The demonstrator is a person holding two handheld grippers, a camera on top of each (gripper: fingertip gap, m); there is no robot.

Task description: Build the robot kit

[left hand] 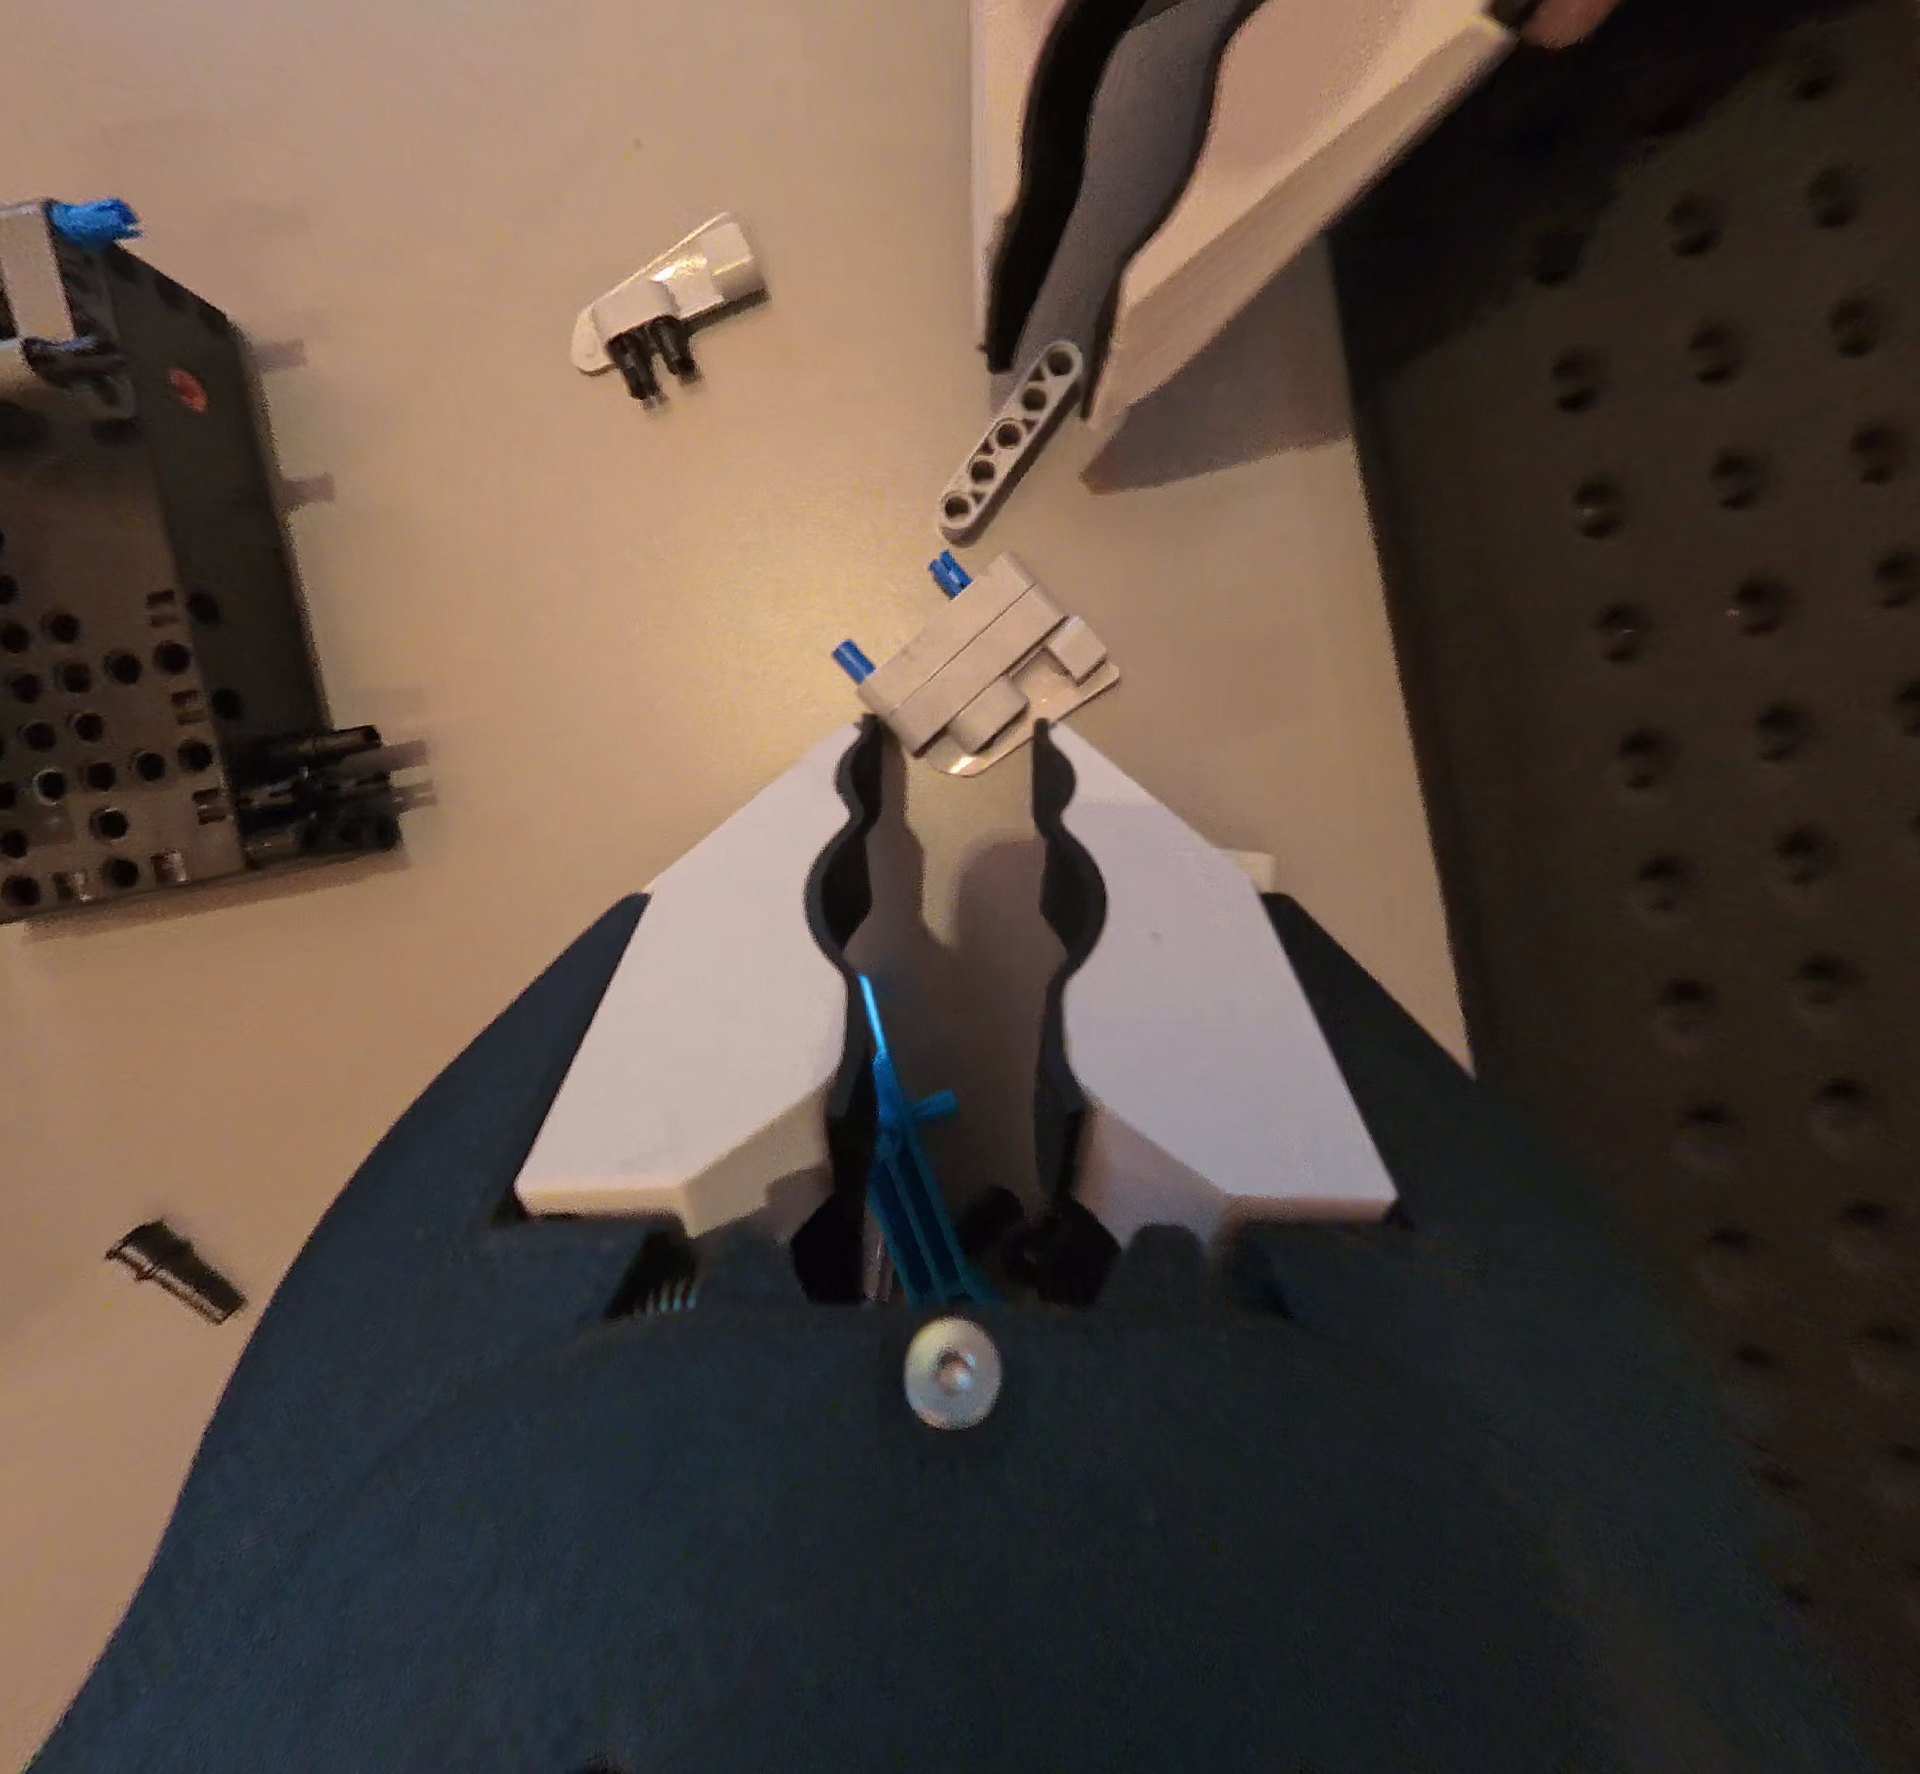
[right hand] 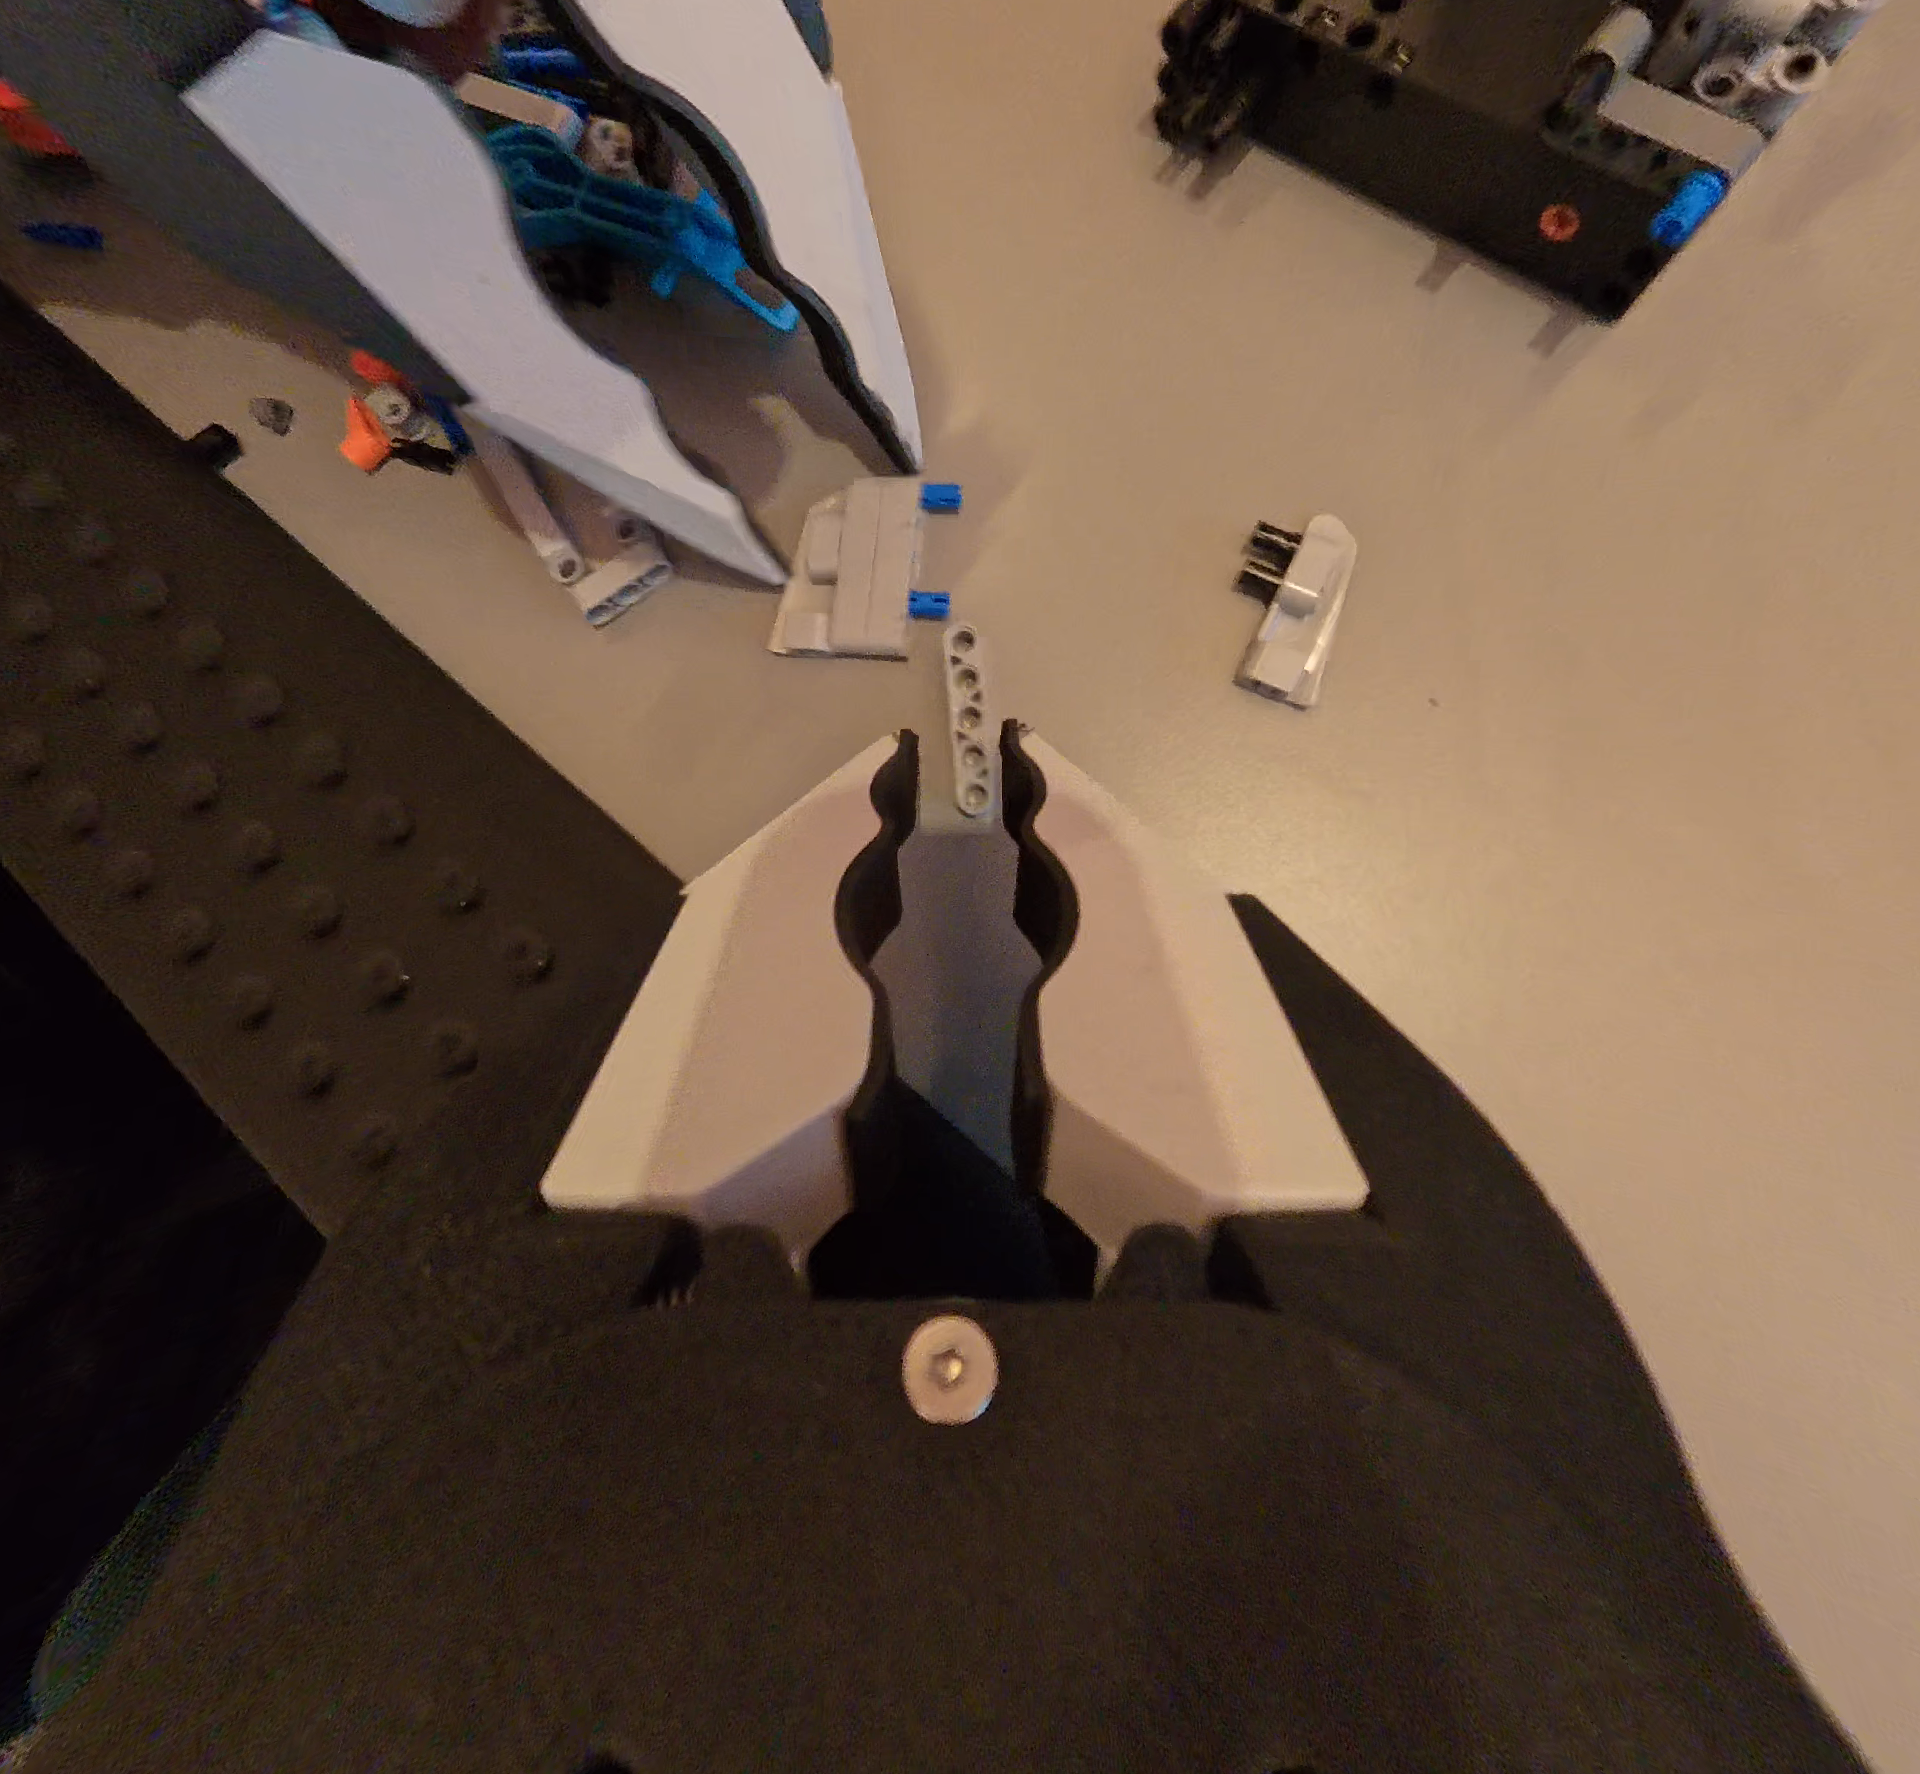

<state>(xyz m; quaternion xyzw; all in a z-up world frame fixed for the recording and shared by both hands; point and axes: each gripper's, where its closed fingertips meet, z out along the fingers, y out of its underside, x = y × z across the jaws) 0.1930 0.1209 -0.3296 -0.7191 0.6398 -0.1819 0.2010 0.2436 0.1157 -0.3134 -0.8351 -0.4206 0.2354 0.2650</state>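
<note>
We see no bin or tray, only loose building pieces lying on a pale counter (right hand: pixel 1558 893) beside a dark pegboard mat (left hand: pixel 1714 789) that runs along one counter edge.

Our right gripper (right hand: pixel 961 737) holds a light grey five-hole beam (right hand: pixel 968 716) by one end; its jaws are nearly closed, pressing on the beam's sides, and the free end points at a grey block assembly (right hand: pixel 857 581). That assembly is built of flat stacked grey pieces on a thin plate, with two blue pins (right hand: pixel 928 602) sticking out of the side that faces the beam. The beam's tip lies just beside the nearer blue pin; we cannot tell whether they touch.

Our left gripper (left hand: pixel 956 732) has its jaws partly open with nothing between them, the tips just beside the same assembly (left hand: pixel 987 675) on the side away from the pins.

Farther toward the middle of the counter lies a small grey panel piece (right hand: pixel 1299 612) with two black pins. Beyond it stands a large black perforated frame (right hand: pixel 1455 93) carrying grey connectors, a blue pin and a red dot on its side. A short black pin (left hand: pixel 177 1272) lies alone. Near the mat's edge, behind the left gripper, lie an orange-and-grey piece (right hand: pixel 390 431) and a grey angled beam (right hand: pixel 603 561).
</note>
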